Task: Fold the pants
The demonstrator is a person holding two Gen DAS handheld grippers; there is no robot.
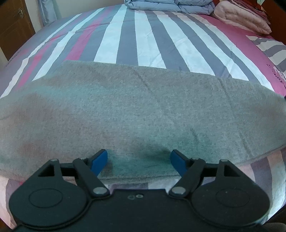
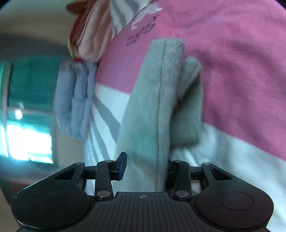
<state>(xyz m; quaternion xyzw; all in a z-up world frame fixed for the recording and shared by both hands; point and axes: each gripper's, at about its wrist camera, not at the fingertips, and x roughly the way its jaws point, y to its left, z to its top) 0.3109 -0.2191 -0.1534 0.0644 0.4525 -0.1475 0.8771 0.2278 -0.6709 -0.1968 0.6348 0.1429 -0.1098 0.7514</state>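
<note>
Grey fleece pants (image 1: 135,110) lie flat across the striped bed sheet (image 1: 143,39) in the left wrist view. My left gripper (image 1: 139,161) is open, its blue-padded fingers (image 1: 100,160) spread over the pants' near edge. In the right wrist view, which is tilted and blurred, a bunched end of the pants (image 2: 157,100) passes between the wide-apart fingers of my right gripper (image 2: 145,166). The left finger (image 2: 122,165) shows clear of the cloth; the right finger is hidden behind it. I cannot tell if the cloth is gripped.
A folded blue quilt (image 1: 168,5) and a pink blanket (image 1: 244,19) lie at the far end of the bed. A striped pillow (image 1: 271,48) lies at the right. A wooden door (image 1: 12,26) stands at the far left. The blue quilt (image 2: 75,100) also shows in the right wrist view.
</note>
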